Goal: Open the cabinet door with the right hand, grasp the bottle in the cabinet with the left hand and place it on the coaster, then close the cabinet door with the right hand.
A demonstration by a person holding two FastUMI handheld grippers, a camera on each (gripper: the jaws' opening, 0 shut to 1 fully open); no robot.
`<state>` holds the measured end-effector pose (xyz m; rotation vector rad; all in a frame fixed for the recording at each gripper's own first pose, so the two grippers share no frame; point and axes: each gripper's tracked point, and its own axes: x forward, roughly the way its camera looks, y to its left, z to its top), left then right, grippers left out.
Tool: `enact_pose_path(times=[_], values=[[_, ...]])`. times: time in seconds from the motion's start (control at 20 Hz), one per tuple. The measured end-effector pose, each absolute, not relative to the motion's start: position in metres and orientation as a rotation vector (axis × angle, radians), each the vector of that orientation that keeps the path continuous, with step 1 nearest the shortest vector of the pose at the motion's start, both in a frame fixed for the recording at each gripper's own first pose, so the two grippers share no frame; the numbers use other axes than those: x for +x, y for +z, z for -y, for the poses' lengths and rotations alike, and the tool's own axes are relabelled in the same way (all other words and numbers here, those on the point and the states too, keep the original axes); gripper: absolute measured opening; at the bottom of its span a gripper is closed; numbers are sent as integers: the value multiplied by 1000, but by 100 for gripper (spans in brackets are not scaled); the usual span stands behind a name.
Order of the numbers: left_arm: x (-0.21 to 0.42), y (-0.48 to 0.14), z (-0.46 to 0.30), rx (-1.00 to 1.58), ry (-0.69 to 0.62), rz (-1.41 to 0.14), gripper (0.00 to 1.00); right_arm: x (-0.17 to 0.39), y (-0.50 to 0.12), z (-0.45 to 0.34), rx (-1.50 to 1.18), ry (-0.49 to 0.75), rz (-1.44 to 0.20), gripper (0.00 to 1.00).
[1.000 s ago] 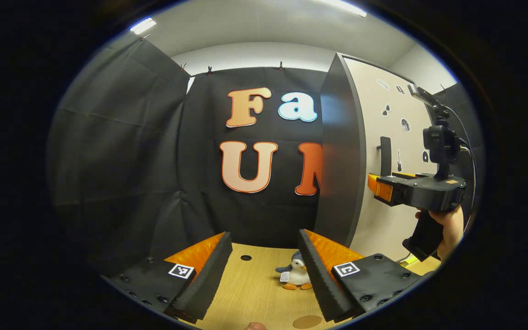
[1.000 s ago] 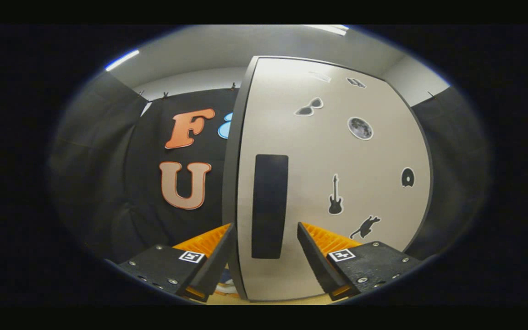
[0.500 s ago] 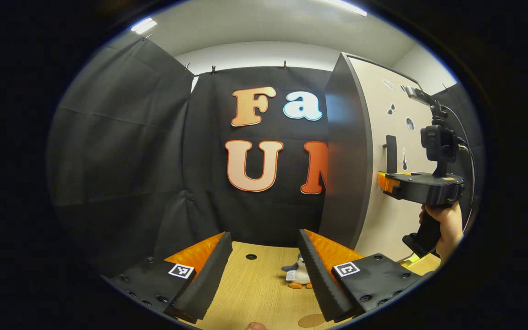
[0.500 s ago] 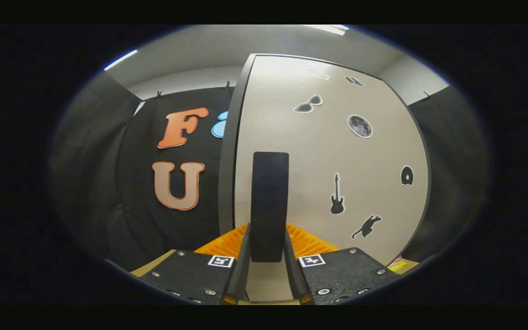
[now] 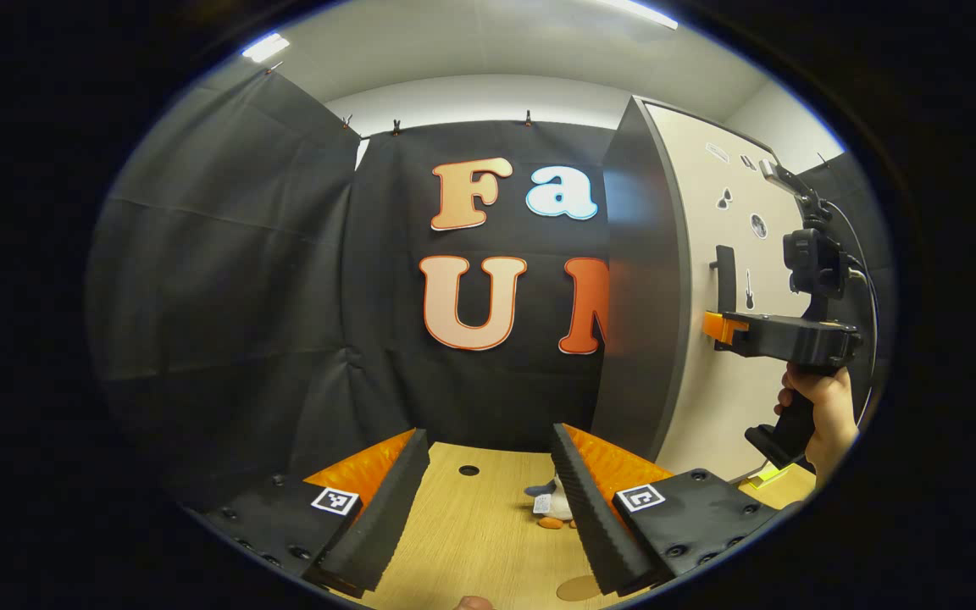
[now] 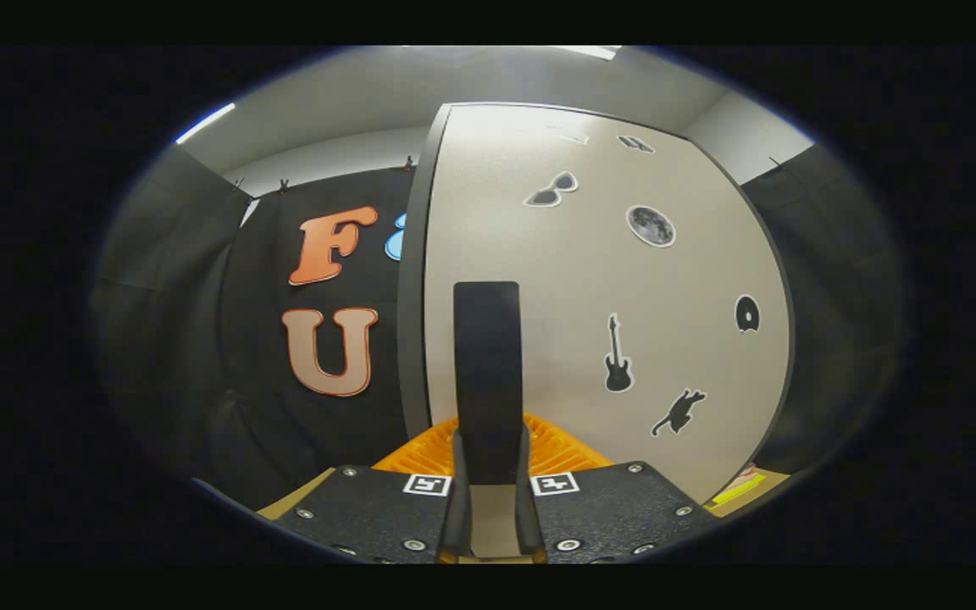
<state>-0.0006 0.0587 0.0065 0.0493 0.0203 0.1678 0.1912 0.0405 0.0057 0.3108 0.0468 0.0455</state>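
On the cabinet door (image 6: 598,280) handle (image 6: 486,373), right gripper (image 6: 488,508).

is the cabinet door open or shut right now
Shut: the cabinet door lies flush with the cabinet's edge, right claw clamped on its handle.

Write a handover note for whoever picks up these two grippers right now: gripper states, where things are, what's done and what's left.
Right gripper: jaws shut on the cabinet door handle; in the left gripper view it shows at the door, held by a hand.
Left gripper: jaws open, holding nothing, low over the wooden table.
Cabinet door: looks closed, so the bottle inside is hidden.
Coaster: on the table at the near edge, bare. A penguin toy sits farther back.
Done: handle gripped.
Left: pull the door open, take the bottle with the left, set it on the coaster, close the door.
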Motion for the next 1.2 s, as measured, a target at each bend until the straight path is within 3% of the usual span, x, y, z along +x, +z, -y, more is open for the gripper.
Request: enact_pose_path(times=[0.05,0.45,1.05,1.2], values=[[-2,7,-62,50,175,-18,95,190,7,-40,320,46,-45,17],[11,9,-78,44,202,-10,95,162,14,-29,331,33,-24,19],[29,5,-39,34,44,-21,95,63,3,28,337,-15,-53,16],[28,-3,-30,28,7,-31,95,49,3,39,330,-47,-65,20]])
